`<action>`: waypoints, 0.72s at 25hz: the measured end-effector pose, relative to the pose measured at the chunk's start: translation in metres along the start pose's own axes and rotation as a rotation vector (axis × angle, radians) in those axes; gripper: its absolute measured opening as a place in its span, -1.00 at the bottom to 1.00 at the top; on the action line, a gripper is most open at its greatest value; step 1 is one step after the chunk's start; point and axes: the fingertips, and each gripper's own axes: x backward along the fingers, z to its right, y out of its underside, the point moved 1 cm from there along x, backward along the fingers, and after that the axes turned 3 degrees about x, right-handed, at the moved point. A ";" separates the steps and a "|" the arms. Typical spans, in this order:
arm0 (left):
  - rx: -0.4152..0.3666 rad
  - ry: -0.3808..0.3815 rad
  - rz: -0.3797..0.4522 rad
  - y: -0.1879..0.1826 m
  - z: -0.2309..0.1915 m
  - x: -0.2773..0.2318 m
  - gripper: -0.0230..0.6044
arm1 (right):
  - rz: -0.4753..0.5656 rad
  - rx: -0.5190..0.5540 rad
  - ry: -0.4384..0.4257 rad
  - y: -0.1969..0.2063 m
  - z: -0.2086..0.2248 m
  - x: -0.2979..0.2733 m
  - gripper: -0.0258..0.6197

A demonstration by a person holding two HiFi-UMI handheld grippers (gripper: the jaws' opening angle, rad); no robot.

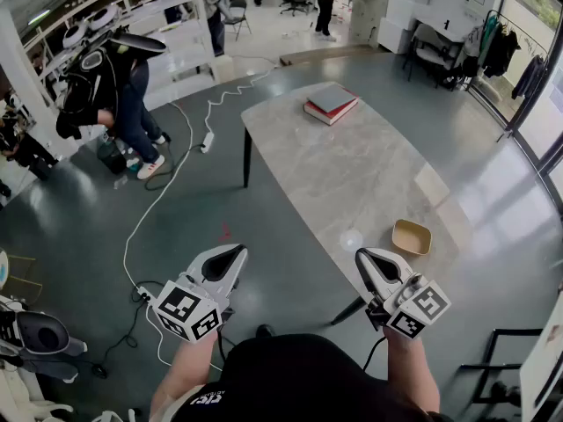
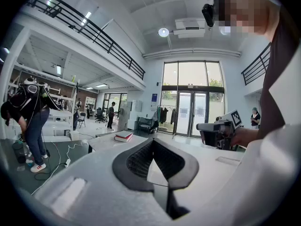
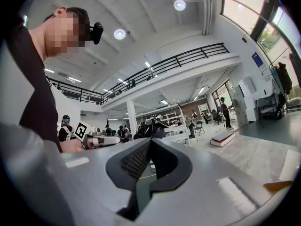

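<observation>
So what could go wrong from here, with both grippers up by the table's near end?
1. The bowl lies close to the right edge of the table, just beyond the right gripper; a careless sweep might push it off.
2. Both it and the left gripper are shut on nothing; reaching in like that would likely shove, not grip.
3. A white cable crosses the floor to the person's left; a step could snag it.

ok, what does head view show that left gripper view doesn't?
Only head view: tan dish, marker cube on the left gripper. Only left gripper view: ceiling lamp, balcony rail. Both: table, books, bent-over person, right gripper, and the left gripper's jaws, tips together.
</observation>
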 end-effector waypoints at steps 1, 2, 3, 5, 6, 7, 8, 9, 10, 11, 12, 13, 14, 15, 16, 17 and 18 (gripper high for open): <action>0.002 0.002 -0.001 0.000 -0.005 0.003 -0.91 | -0.004 -0.002 0.001 0.002 -0.003 -0.005 -0.92; 0.004 0.004 -0.001 0.000 -0.010 0.006 -0.91 | -0.007 -0.004 0.003 0.003 -0.006 -0.010 -0.92; 0.005 0.007 -0.002 0.000 -0.015 0.008 -0.91 | -0.009 -0.005 0.005 0.004 -0.009 -0.015 -0.92; 0.007 0.015 -0.005 -0.001 -0.024 0.012 -0.91 | -0.010 -0.007 0.011 0.005 -0.012 -0.027 -0.92; 0.008 0.019 -0.007 -0.002 -0.029 0.014 -0.91 | -0.010 -0.006 0.013 0.004 -0.013 -0.032 -0.92; 0.008 0.022 -0.008 -0.002 -0.034 0.015 -0.91 | -0.009 -0.005 0.015 0.003 -0.014 -0.038 -0.92; 0.009 0.024 -0.009 -0.003 -0.039 0.017 -0.91 | -0.008 -0.004 0.016 0.003 -0.015 -0.044 -0.92; 0.009 0.024 -0.010 -0.003 -0.044 0.020 -0.91 | -0.007 -0.005 0.016 0.002 -0.017 -0.050 -0.92; 0.010 0.023 -0.011 -0.003 -0.050 0.024 -0.91 | -0.008 -0.006 0.014 0.003 -0.020 -0.056 -0.92; 0.012 0.021 -0.013 -0.003 -0.057 0.029 -0.91 | -0.009 -0.008 0.012 0.004 -0.024 -0.062 -0.92; 0.013 0.018 -0.014 -0.003 -0.064 0.034 -0.91 | -0.012 -0.009 0.010 0.005 -0.028 -0.069 -0.92; 0.014 0.016 -0.016 -0.002 -0.071 0.039 -0.91 | -0.014 -0.009 0.009 0.006 -0.033 -0.076 -0.92; 0.016 0.015 -0.018 -0.001 -0.078 0.044 -0.91 | -0.016 -0.010 0.009 0.008 -0.037 -0.082 -0.92; 0.018 0.017 -0.021 0.000 -0.083 0.047 -0.91 | -0.018 -0.012 0.009 0.009 -0.040 -0.088 -0.92; 0.021 0.019 -0.024 0.001 -0.087 0.050 -0.91 | -0.018 -0.016 0.010 0.010 -0.043 -0.093 -0.92; 0.024 0.022 -0.028 0.003 -0.090 0.052 -0.91 | -0.018 -0.023 0.012 0.011 -0.044 -0.097 -0.92; 0.027 0.023 -0.032 0.005 -0.094 0.054 -0.91 | -0.019 -0.032 0.014 0.013 -0.045 -0.101 -0.92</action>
